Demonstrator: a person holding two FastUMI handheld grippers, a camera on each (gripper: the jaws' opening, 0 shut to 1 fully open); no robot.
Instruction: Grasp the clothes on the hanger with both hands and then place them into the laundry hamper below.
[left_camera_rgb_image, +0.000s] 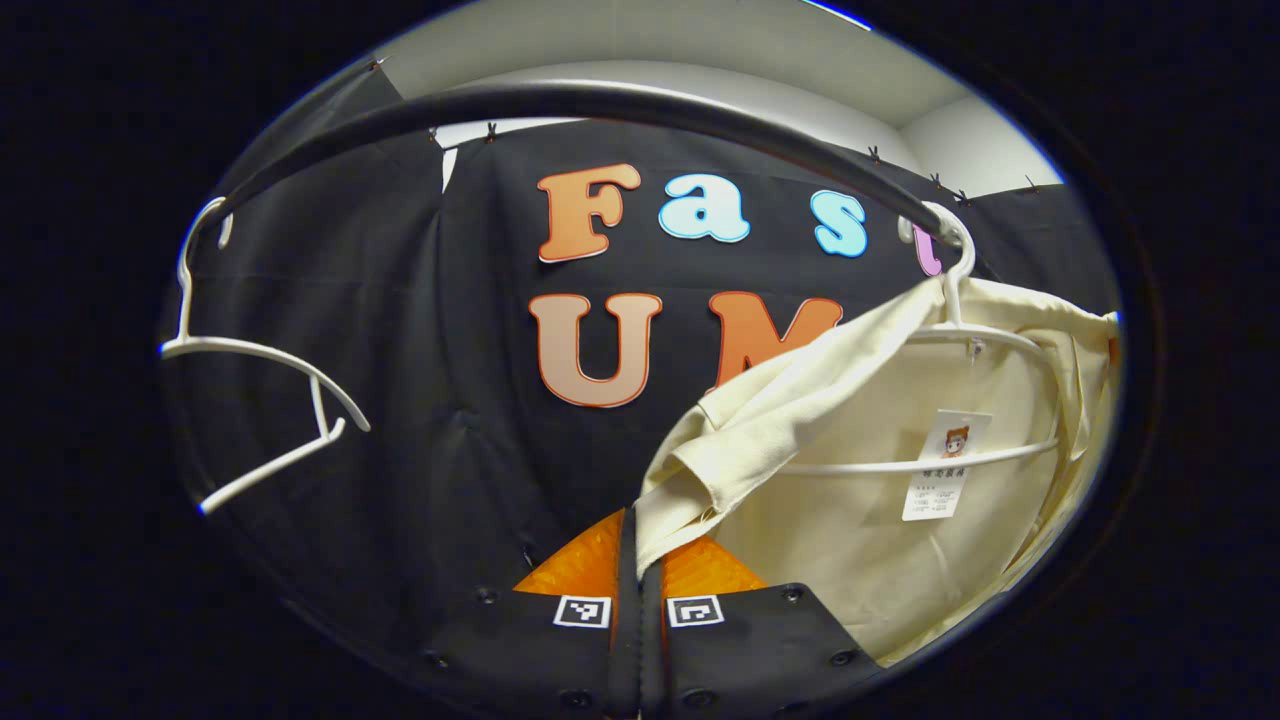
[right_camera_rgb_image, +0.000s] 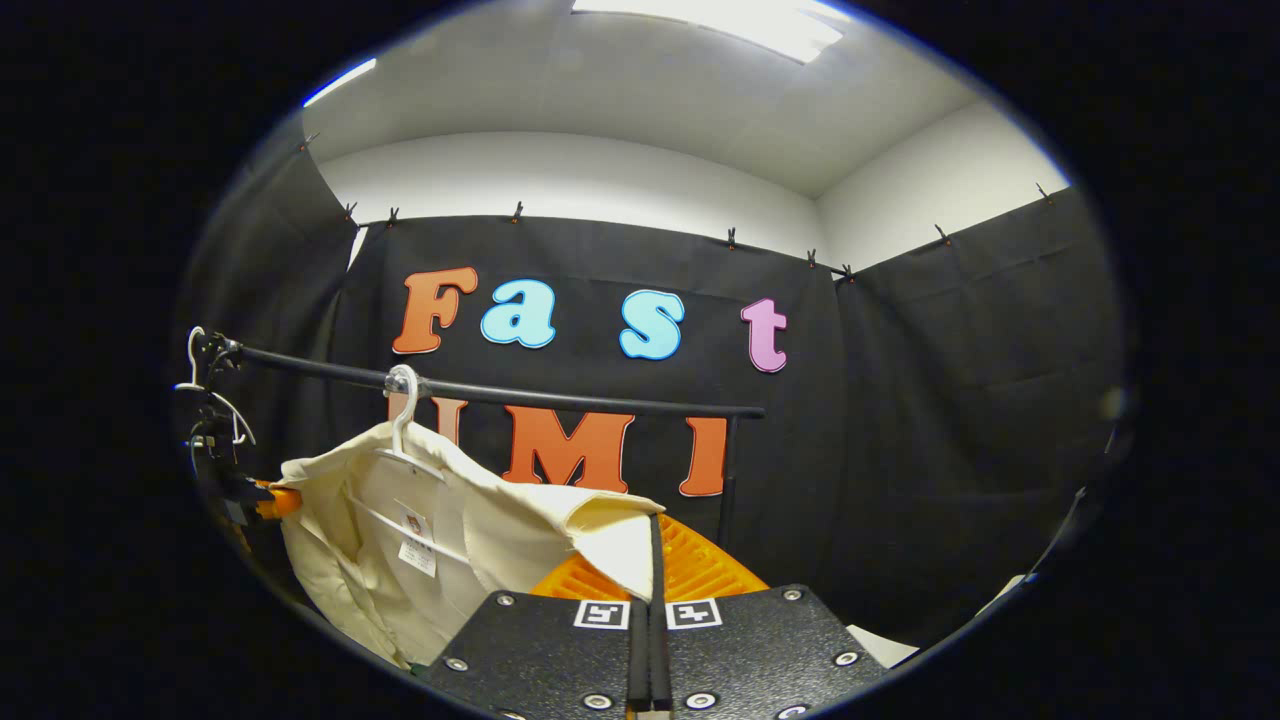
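A cream garment (left_camera_rgb_image: 880, 470) hangs on a white hanger (left_camera_rgb_image: 950, 330) from a black rail (left_camera_rgb_image: 600, 105), with a paper tag (left_camera_rgb_image: 940, 465) inside it. My left gripper (left_camera_rgb_image: 637, 535) is shut on the garment's folded left edge and holds that side out from the hanger. In the right gripper view the same garment (right_camera_rgb_image: 420, 520) hangs at lower left on its hanger (right_camera_rgb_image: 402, 400). My right gripper (right_camera_rgb_image: 655, 545) is shut on the garment's other edge, stretched toward me. The left gripper (right_camera_rgb_image: 255, 503) shows farther off at the garment's far side.
An empty white hanger (left_camera_rgb_image: 250, 400) hangs at the left end of the rail. The rail (right_camera_rgb_image: 560, 397) ends at a black upright post (right_camera_rgb_image: 728, 480) right of the garment. Black cloth walls close in behind and to the right. A pale edge (right_camera_rgb_image: 880, 645) shows low right.
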